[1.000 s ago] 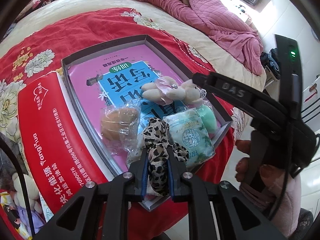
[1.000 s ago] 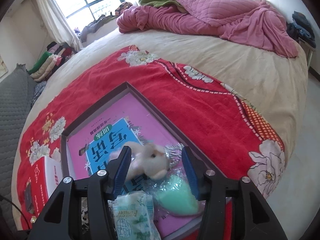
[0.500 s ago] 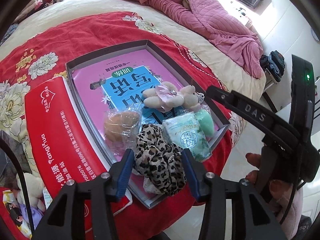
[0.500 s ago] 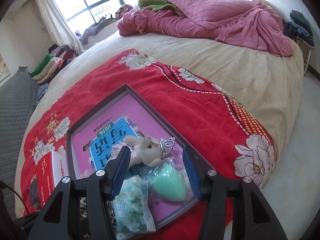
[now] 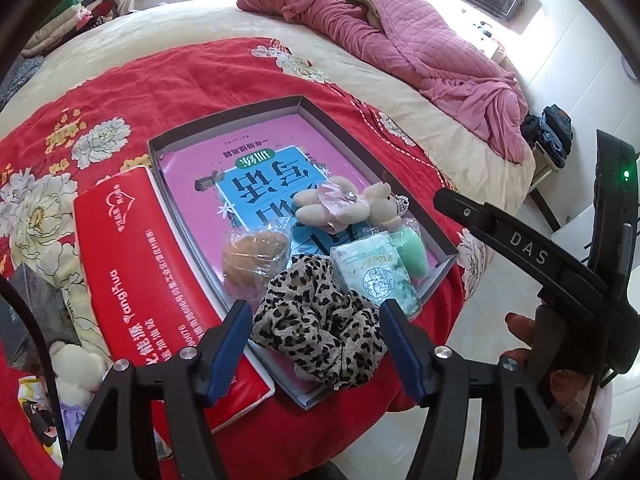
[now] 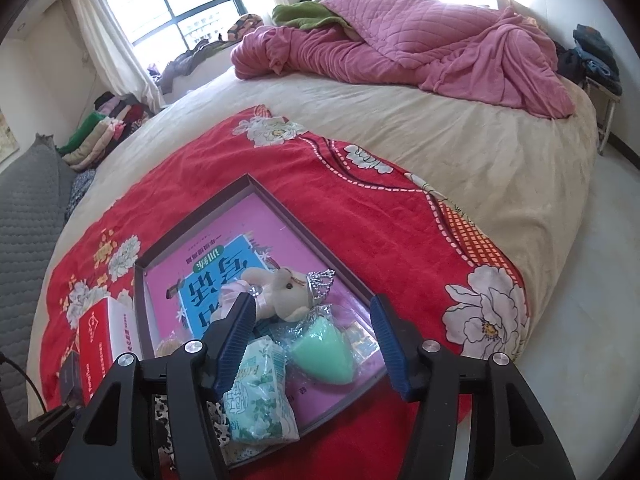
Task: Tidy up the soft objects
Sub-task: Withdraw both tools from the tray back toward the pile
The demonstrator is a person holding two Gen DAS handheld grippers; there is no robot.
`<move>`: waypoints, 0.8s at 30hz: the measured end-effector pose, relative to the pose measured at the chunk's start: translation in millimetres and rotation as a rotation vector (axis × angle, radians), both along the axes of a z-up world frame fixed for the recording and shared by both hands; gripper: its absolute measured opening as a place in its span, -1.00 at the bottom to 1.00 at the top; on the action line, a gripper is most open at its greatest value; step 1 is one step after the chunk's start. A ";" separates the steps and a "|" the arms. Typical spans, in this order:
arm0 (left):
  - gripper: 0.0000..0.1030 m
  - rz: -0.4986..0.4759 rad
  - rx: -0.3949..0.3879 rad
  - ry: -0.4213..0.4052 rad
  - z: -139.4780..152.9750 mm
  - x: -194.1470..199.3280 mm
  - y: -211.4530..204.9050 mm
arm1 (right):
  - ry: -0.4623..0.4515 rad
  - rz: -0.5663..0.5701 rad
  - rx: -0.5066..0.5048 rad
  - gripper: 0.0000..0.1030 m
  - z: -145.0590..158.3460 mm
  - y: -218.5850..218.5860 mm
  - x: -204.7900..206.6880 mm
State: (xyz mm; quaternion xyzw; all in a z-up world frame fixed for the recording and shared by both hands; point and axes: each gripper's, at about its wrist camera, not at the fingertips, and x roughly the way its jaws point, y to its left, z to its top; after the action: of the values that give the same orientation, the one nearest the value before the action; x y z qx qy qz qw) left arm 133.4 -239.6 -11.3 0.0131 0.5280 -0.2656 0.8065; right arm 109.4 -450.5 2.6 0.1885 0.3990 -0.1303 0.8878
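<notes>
Jaws of left gripper (image 5: 314,338) opening, pads clear of leopard scrunchie (image 5: 320,322).

Leopard scrunchie (image 5: 320,320): thin printed cloth, crinkled, matt; plush bear (image 5: 352,208): short fuzzy pile, satin-look pink bow; green sponge (image 6: 324,354) and tan sponge (image 5: 256,256): matt foam inside clear glossy film; tissue pack (image 6: 256,404): shiny printed plastic wrap; tray (image 5: 440,268): matt grey cardboard walls, glossy printed paper cover lying inside; red box (image 5: 132,264): smooth coated card; blanket (image 6: 360,208): red terry-like cloth, rough nap; pink quilt (image 6: 420,48): stitched matt fabric; left gripper (image 5: 316,348) and right gripper (image 6: 314,340): matt black plastic, ribbed blue rubbery pads, bright metal screws.
</notes>
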 end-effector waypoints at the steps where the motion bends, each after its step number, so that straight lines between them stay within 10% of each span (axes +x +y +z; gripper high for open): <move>1: 0.42 0.001 -0.001 -0.003 1.5 -0.8 0.9 | -0.002 0.001 -0.007 0.19 1.7 1.3 -1.1; 24: 0.60 0.080 0.011 -0.127 55.9 -23.7 38.8 | -0.072 0.060 -0.178 0.44 63.6 42.2 -28.5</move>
State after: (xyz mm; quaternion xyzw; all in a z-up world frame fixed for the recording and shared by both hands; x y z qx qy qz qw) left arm 109.6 -200.8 44.6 0.0131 0.4774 -0.2291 0.8482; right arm 81.0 -408.3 66.2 0.1013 0.3594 -0.1315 0.9183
